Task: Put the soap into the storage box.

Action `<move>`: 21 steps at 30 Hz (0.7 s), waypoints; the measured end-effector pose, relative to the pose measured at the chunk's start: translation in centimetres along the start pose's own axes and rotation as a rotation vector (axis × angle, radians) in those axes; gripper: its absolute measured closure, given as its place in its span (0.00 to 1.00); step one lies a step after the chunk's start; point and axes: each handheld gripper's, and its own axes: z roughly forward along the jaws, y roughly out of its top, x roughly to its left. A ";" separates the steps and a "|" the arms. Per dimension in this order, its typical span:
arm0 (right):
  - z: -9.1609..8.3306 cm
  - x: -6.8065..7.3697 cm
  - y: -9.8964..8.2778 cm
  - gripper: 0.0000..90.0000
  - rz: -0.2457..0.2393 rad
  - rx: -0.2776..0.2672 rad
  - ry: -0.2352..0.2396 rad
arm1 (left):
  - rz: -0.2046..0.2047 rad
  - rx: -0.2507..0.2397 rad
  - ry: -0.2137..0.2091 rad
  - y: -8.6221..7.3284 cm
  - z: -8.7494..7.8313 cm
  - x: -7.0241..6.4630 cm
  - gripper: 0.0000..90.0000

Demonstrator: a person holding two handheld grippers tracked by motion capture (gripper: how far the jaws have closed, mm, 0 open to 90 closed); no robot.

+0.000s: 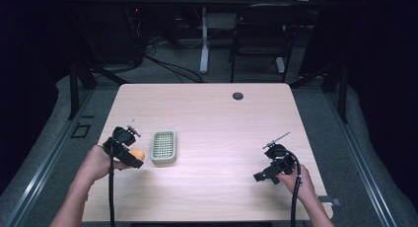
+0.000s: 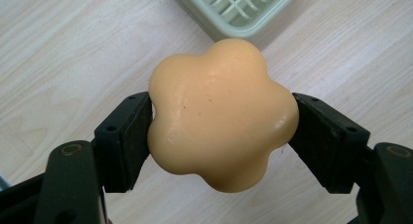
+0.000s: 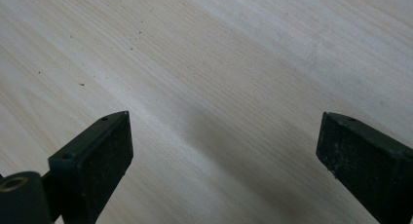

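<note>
One flower-shaped orange soap [image 2: 222, 114] is gripped by the left tongs [image 2: 221, 136] beside a green dish [image 1: 163, 147]; right tongs [image 3: 224, 151] are held released.

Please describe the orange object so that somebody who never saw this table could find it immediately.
Start at the light wooden table and go to its left side, where a pale green slotted tray lies. Just beside that tray, the left gripper holds the orange soap between its two black jaws. It is the one smooth, glossy, flower-shaped lump with rounded lobes, unlike the flat rectangular tray.
</note>
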 end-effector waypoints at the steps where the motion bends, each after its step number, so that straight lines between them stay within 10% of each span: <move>1: 0.0 0.0 0.0 0.07 -0.003 0.005 0.000 | 0.006 0.003 0.001 0.1 0.0 0.0 0.30; 21: -0.1 -0.1 0.0 0.07 0.004 0.006 0.002 | 0.027 -0.031 0.002 2.8 -0.3 -0.1 0.30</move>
